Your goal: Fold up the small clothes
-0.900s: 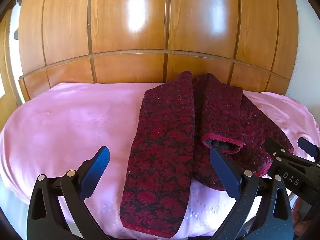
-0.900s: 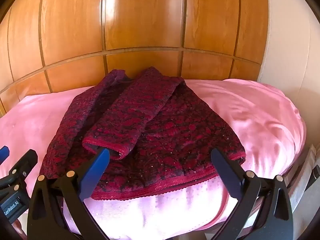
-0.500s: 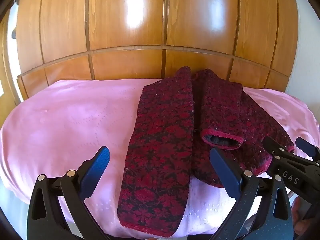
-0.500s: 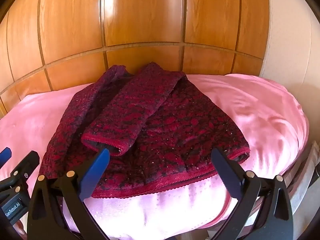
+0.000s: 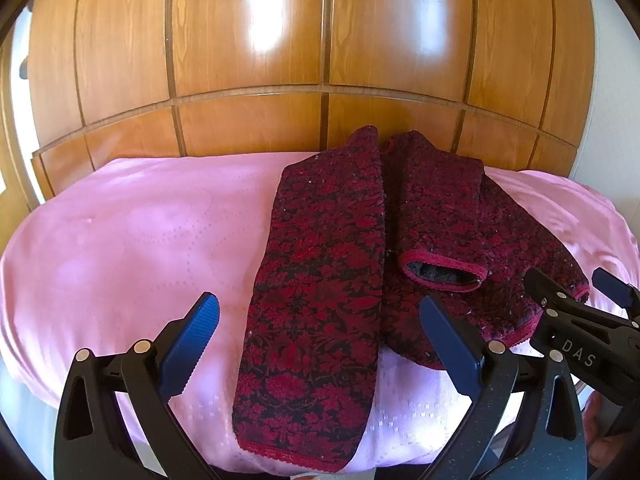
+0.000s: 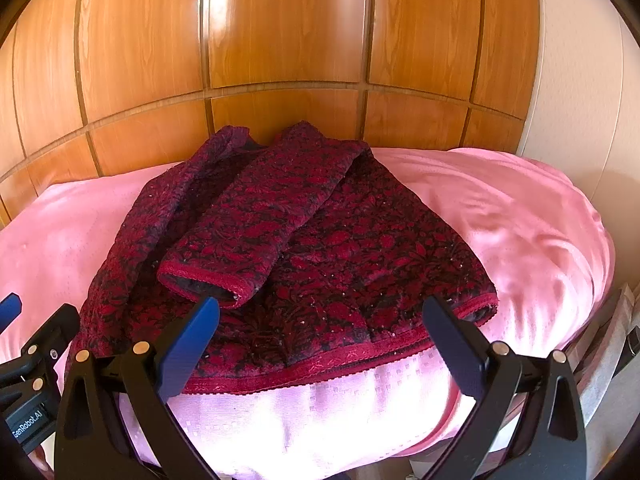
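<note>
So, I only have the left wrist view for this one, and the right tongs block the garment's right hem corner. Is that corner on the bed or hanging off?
Observer: On the bed. The hem corner of the garment rests on the pink cover.
Operator: Are the right tongs gripping anything?
Observer: No. The right tongs are wide open and grip nothing.
Operator: What's beyond that corner?
Observer: Bare pink cover as far as the bed's right edge, then a cream wall.

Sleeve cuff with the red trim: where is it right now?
In the right wrist view the cuff lies on the garment's left half, just beyond the right claw's left finger; pink cloth underneath.
</note>
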`<move>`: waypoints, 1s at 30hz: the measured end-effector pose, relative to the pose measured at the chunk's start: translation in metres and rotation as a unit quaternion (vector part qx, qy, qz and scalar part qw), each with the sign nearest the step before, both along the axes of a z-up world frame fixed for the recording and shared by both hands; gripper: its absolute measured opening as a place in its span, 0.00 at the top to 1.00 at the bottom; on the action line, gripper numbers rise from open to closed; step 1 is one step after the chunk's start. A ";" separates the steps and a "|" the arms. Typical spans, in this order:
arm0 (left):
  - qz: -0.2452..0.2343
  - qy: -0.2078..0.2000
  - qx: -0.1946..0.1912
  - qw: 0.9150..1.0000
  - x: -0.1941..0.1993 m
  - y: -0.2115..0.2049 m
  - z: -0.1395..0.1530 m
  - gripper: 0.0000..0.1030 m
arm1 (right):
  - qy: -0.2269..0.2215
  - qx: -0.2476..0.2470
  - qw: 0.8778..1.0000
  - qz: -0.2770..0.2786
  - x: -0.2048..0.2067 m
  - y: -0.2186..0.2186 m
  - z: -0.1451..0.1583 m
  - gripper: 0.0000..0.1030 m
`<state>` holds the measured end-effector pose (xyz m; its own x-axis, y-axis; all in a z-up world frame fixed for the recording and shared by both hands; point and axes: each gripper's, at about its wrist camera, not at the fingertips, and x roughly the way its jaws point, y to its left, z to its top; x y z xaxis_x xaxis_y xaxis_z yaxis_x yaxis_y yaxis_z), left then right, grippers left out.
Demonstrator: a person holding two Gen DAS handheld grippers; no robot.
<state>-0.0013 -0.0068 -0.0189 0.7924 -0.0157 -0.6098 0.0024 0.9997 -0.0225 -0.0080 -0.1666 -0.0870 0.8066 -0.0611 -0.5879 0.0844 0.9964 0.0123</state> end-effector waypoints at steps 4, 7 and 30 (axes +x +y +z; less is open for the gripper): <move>-0.001 0.000 0.000 1.000 0.000 0.000 0.000 0.04 | -0.003 0.001 1.000 0.001 -0.001 0.000 0.002 0.02; 0.000 -0.001 0.000 1.000 0.000 0.001 0.002 0.04 | -0.007 0.001 1.000 0.001 -0.002 0.001 0.004 0.02; -0.006 0.008 0.001 1.000 0.003 0.000 0.004 0.04 | -0.008 -0.003 1.000 0.004 -0.004 0.005 0.005 0.02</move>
